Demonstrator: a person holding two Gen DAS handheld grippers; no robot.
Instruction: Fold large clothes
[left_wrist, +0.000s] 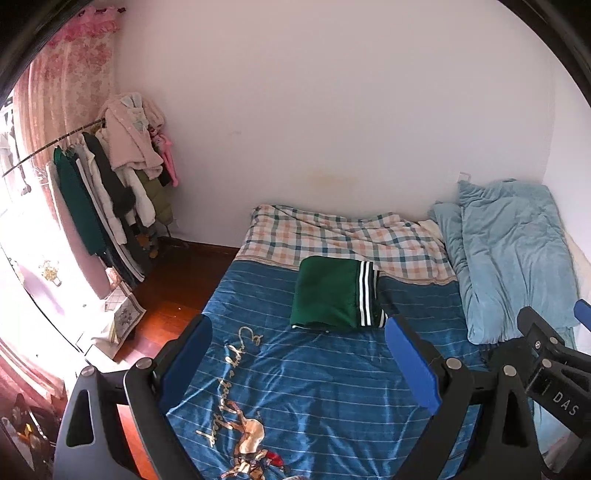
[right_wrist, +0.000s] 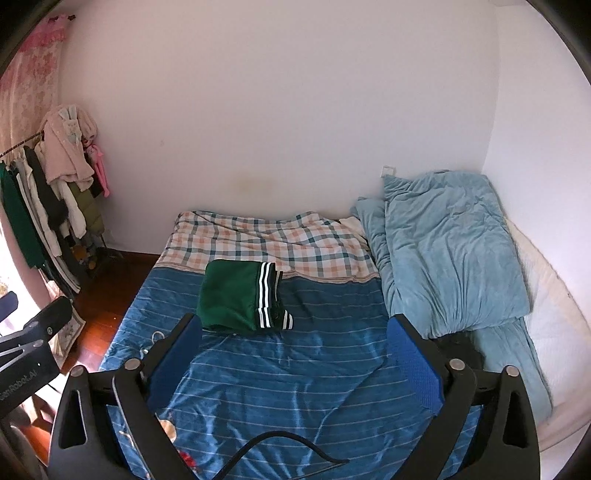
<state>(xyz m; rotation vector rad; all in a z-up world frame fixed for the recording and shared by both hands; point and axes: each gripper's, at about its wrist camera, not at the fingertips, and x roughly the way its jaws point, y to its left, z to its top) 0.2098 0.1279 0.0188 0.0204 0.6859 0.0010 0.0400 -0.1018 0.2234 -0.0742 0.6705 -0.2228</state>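
Green clothes (left_wrist: 327, 293) look soft and floppy; grab the edge. Left gripper (left_wrist: 299, 354) and right gripper (right_wrist: 295, 350) both gape, holding nothing.

A dark green garment (left_wrist: 327, 293) (right_wrist: 231, 295) is seen folded into a compact, flat rectangle on the blue striped bedspread (left_wrist: 332, 387) (right_wrist: 280, 376). White stripes on black trim are shown along its right edge. Its far edge is laid just beside the plaid sheet (left_wrist: 332, 236) (right_wrist: 266, 240).
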